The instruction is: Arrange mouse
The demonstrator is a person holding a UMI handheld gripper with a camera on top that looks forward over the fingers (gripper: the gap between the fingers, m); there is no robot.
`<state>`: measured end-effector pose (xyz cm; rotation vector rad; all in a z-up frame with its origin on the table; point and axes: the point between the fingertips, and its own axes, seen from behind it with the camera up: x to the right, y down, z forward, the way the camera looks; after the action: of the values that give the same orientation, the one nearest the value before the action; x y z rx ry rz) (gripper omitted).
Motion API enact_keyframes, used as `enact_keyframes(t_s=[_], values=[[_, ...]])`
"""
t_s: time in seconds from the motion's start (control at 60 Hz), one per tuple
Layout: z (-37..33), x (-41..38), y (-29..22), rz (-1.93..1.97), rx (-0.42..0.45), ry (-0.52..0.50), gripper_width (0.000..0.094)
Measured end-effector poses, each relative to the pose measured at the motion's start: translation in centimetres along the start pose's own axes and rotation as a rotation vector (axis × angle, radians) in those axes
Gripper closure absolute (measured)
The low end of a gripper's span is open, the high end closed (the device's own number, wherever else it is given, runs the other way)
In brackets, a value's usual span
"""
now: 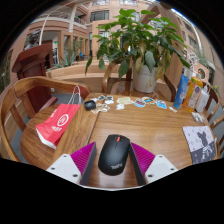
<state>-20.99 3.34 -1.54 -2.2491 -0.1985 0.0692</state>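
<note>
Gripper point(113, 163) fingers spread w/ glossy black computer mouse point(113, 153) between pink pads, on round wooden table point(160, 135). Squeeze evenly, keep it level.

black mouse point(113, 154) between gripper point(113, 160) pads, wooden table point(160, 125), potted plant point(140, 45)

A round wooden surface point(150, 135) carries a black mouse point(113, 153) that lies between the tool's point(113, 163) fingers. Beyond the tool and to its left a red bag point(59, 122) lies near a small dark object point(90, 104). Further ahead stand a potted plant point(146, 55) and scattered cards point(140, 102), while printed papers point(200, 141) lie to the right.
</note>
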Motion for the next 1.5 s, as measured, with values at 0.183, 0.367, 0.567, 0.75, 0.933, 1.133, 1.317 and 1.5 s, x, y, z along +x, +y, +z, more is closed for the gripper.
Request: enact_keyframes(t_s=[0.183, 0.367, 0.567, 0.75, 0.933, 1.133, 1.317, 1.5], values=[[0.7, -0.6, -0.6, -0.007, 0.012, 0.010, 0.0525], [0.6, -0.8, -0.9, -0.022, 0.004, -0.033, 0.0611], [-11.2, 0.6, -10.8, 0.024, 0.276, -0.201, 0.0610], [-20.2, 12.9, -18.4, 0.066, 0.473, -0.161, 0.0611], [-14.6, 28.9, -9.8, 0.016, 0.306, 0.067, 0.0612], [-7.7, 35.8, -0.8, 0.023, 0.064, 0.149, 0.0588], [-5.2, 36.3, 3.1, 0.056, -0.023, 0.124, 0.0527], [-5.8, 36.2, 4.1, 0.066, -0.035, 0.125, 0.0364]])
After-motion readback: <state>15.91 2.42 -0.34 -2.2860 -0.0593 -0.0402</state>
